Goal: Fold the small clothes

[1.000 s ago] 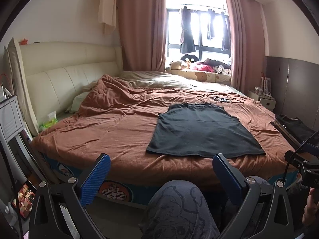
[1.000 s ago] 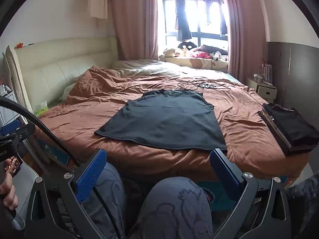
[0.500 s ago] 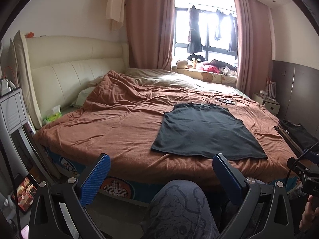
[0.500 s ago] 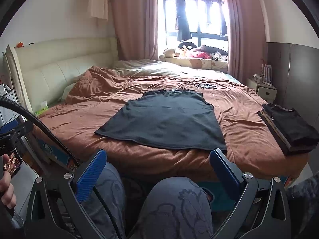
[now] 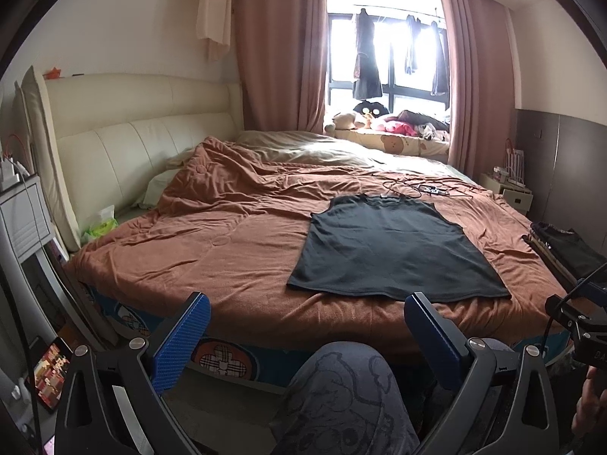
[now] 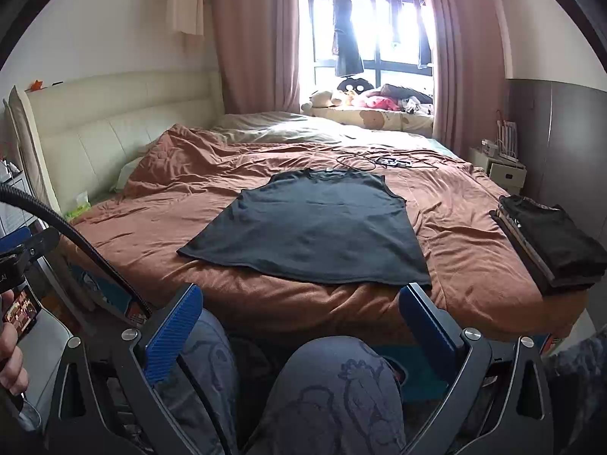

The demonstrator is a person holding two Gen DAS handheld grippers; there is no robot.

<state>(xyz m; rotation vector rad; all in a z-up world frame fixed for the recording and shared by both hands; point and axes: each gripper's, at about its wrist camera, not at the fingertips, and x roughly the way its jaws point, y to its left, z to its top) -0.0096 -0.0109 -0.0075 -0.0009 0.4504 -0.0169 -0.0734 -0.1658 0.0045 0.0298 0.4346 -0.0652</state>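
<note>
A dark sleeveless top (image 5: 390, 250) (image 6: 318, 223) lies spread flat on the brown bedspread (image 5: 212, 250) (image 6: 163, 204), its hem toward me and its neck toward the window. My left gripper (image 5: 305, 326) is open, held low in front of the bed's near edge, apart from the top. My right gripper (image 6: 299, 314) is open too, short of the hem, with nothing between its blue pads. A person's patterned-trouser knees (image 5: 341, 390) (image 6: 334, 383) show between the fingers in both views.
A stack of folded dark clothes (image 6: 546, 239) (image 5: 565, 246) sits at the bed's right edge. Cables (image 6: 375, 161) lie beyond the top's neck. A cream headboard (image 5: 125, 159) stands at left, a nightstand (image 6: 500, 170) at far right, and a phone (image 5: 49, 371) low left.
The left wrist view has tilted and shifted, so the bed and top sit a little higher and further right. The right gripper has held still. Both stay open.
</note>
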